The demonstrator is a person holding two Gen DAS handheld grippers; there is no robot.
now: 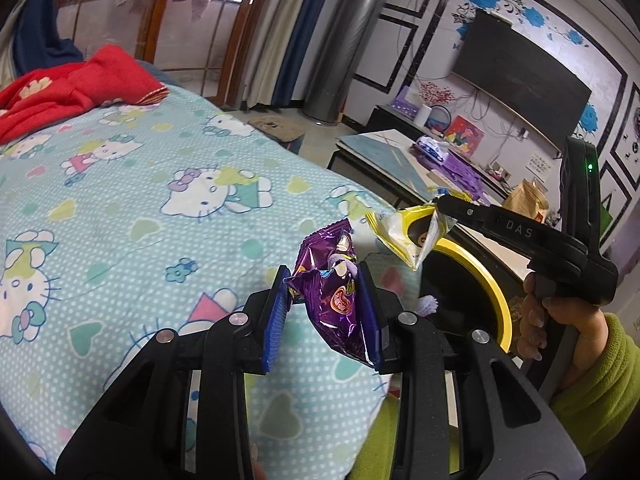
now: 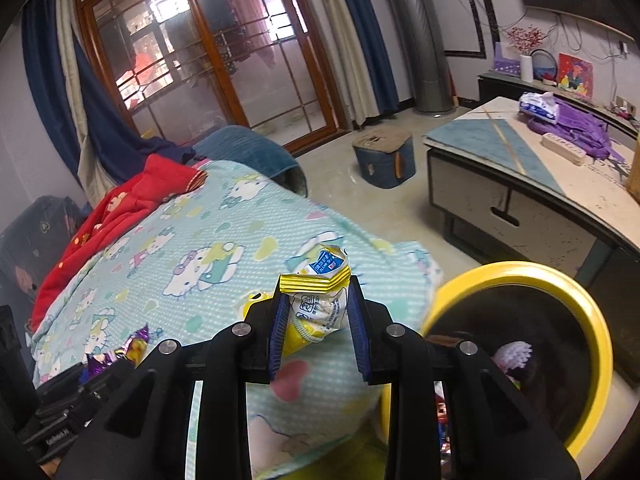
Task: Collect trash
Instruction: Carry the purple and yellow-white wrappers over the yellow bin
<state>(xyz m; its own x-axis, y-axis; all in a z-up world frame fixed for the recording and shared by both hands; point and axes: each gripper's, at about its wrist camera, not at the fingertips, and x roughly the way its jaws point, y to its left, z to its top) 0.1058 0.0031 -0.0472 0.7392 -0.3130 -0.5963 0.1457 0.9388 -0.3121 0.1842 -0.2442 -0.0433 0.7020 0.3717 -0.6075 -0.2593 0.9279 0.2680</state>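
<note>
My left gripper (image 1: 324, 280) is shut on a crumpled purple snack wrapper (image 1: 334, 292) and holds it above the Hello Kitty bedspread (image 1: 140, 208), near the bed's right edge. My right gripper (image 2: 316, 292) is shut on a crumpled yellow and white wrapper (image 2: 320, 296); in the left wrist view this wrapper (image 1: 404, 232) hangs from the right gripper (image 1: 438, 206) just above the bin. The black bin with a yellow rim (image 2: 600, 344) stands beside the bed, and it also shows in the left wrist view (image 1: 498, 300). Trash lies inside it.
A red quilt (image 1: 68, 88) lies at the far end of the bed. A low coffee table (image 2: 532, 184) with a purple bag (image 2: 576, 124) stands to the right. A small blue stool (image 2: 384, 160) sits on the floor. A TV (image 1: 520, 68) hangs on the wall.
</note>
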